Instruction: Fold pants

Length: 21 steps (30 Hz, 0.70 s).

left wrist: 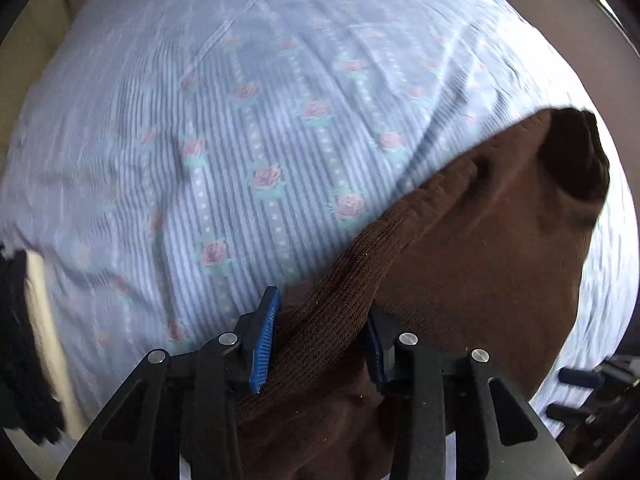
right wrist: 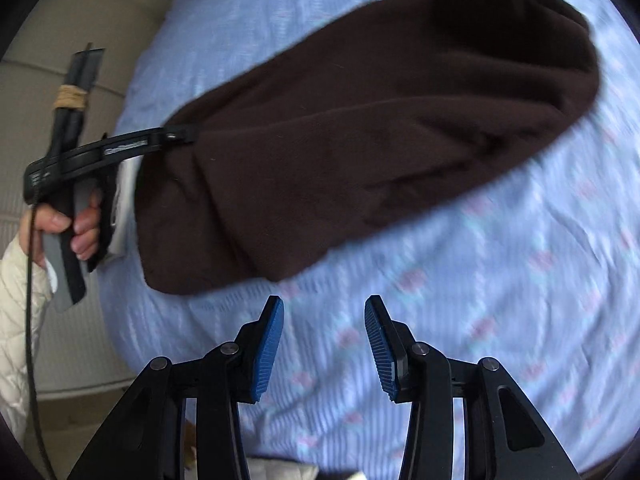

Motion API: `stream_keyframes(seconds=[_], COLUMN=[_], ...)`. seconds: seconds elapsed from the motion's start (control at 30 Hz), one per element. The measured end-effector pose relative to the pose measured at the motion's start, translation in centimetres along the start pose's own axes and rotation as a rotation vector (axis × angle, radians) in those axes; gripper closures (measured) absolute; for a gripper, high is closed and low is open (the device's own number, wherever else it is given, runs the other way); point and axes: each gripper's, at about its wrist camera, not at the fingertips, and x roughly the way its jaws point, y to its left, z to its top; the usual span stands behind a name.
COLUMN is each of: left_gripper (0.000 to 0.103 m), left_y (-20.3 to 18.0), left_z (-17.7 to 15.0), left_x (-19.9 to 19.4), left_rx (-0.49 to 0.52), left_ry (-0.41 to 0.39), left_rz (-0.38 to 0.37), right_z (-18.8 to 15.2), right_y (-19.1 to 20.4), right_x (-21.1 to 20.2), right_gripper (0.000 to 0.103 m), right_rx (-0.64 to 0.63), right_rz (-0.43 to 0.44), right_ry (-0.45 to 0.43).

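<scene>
Brown pants (right wrist: 372, 128) lie partly lifted over a bed (right wrist: 500, 300) covered in blue striped sheeting with small pink roses. One end of them is in the left hand-held gripper (left wrist: 320, 344): its blue pads have the ribbed brown band clenched between them, and the cloth hangs away from the jaws toward the upper right of that view.

From the right wrist view, the long axis of the pants runs on a slant — from the left gripper's hold at the middle left up to the far end at the upper right. The near, loose corner droops at the lower left of the cloth, just ahead of and slightly left of the right hand-held gripper (right wrist: 324, 344). That gripper is empty, its jaws apart with only sheet showing between them.

So the right one is the free one, and the hanging lower edge is the part nearest it. My reading is that a second hold on that edge comes next — the reach is forward and a little left.
</scene>
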Motion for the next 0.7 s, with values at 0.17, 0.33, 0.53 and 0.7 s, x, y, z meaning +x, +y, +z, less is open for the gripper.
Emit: stream_keyframes(seconds=[0.17,0.33,0.53,0.7], left_gripper=[0.061,0.053,0.046,0.044], left_y=[-0.1,0.9,1.4,0.7], left_z=[0.2,0.9,1.2,1.6], left_x=[1.1,2.4,3.3,3.9], left_rx=[-0.029,-0.078,-0.122,-0.083], left_ry=[0.023,0.026,0.036,0.033], left_rz=[0.026,0.027,0.033,0.061], right_z=[1.7,3.7,3.2,1.8], right_y=[1.8,2.8,0.7,0.3], right_x=[0.9,0.8,1.2,2.5], right_gripper=[0.059,0.059,0.052,0.052], right_rx=[-0.103,-0.176,-0.059,-0.071], right_rz=[0.049,0.043,0.05,0.032], right_ry=[0.023,0.008,0.004,0.059])
